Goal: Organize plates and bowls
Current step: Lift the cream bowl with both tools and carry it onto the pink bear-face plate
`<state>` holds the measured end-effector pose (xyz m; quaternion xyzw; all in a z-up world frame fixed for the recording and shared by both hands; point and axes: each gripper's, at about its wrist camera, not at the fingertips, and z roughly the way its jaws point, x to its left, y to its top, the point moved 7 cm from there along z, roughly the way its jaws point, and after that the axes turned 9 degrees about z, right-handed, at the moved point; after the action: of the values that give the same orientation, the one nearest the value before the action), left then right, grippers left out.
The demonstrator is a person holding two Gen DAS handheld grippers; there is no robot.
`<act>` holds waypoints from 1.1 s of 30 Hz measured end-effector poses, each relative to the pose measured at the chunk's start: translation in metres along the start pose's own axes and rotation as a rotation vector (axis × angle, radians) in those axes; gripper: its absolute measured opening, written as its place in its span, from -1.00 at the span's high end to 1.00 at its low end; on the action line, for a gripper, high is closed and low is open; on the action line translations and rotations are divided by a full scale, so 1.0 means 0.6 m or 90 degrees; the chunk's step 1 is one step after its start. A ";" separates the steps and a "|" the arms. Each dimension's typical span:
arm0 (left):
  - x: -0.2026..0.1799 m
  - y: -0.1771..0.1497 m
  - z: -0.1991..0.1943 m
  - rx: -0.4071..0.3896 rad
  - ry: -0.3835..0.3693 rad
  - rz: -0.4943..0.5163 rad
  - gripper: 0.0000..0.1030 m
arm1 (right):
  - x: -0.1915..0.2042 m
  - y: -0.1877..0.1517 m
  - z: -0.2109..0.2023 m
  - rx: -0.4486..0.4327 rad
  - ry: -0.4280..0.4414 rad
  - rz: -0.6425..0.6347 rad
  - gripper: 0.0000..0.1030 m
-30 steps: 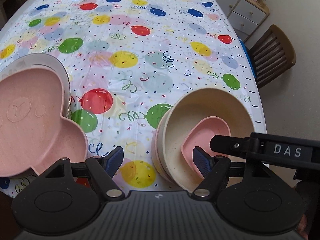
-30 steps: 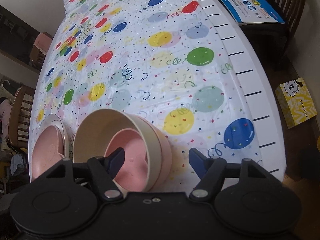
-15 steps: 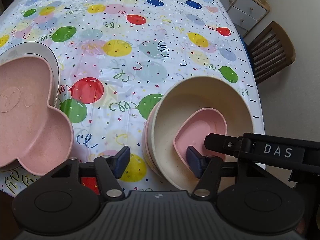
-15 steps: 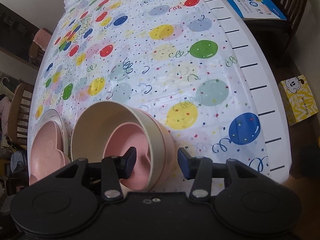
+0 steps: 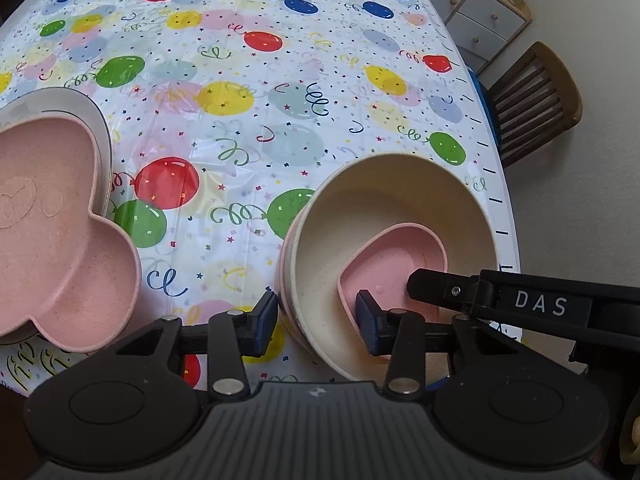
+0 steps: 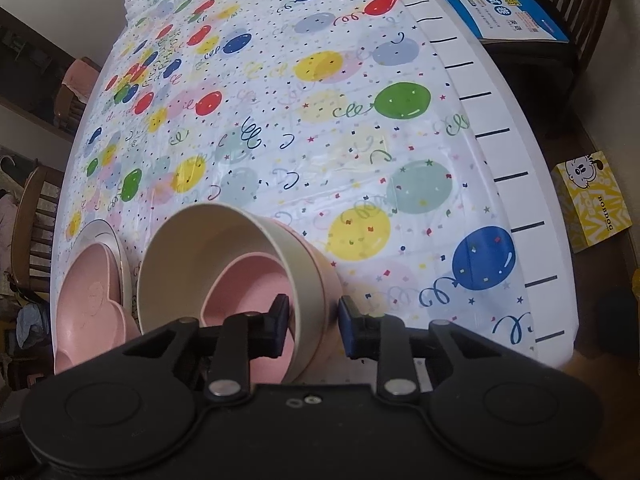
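Both claws closing astride cream bowl (image 5: 400,200) wall: left claw (image 5: 318,322), right claw (image 6: 314,326) (neither clamped yet). Squeeze evenly, lift level.

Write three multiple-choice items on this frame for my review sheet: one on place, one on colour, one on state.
1. Where does the mouse-shaped pink plate rest?
A. Inside a bowl
B. On a white plate
C. On a chair

2. What colour is the small dish inside the cream bowl?
A. Pink
B. Green
C. Blue

3. How does the cream bowl stand?
A. Upside down on the tablecloth
B. Lying on its side, alone
C. Opening up, nested in a pink bowl

Key:
1 B, since the white plate's rim shows behind and beside the pink plate.
2 A, as the dish is pink against the bowl's cream inside.
3 C, because the bowl's inside is in view and a pink rim wraps its outer wall.
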<state>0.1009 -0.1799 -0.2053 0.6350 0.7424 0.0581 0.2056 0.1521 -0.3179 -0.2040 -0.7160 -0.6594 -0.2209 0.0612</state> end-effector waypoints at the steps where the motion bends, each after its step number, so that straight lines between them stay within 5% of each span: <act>1: 0.000 0.001 -0.003 -0.002 0.000 0.003 0.19 | 0.001 0.000 -0.001 -0.003 -0.002 -0.002 0.52; 17: 0.030 0.044 -0.113 -0.052 0.008 0.018 0.19 | 0.075 0.010 -0.069 -0.041 0.009 -0.035 0.52; 33: 0.188 0.047 -0.202 -0.088 0.052 -0.043 0.19 | 0.245 -0.014 -0.067 -0.044 0.036 -0.114 0.52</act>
<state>0.0687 -0.0444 -0.1118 0.5910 0.7654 0.1278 0.2204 0.1395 -0.1970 -0.1114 -0.6493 -0.7107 -0.2684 0.0352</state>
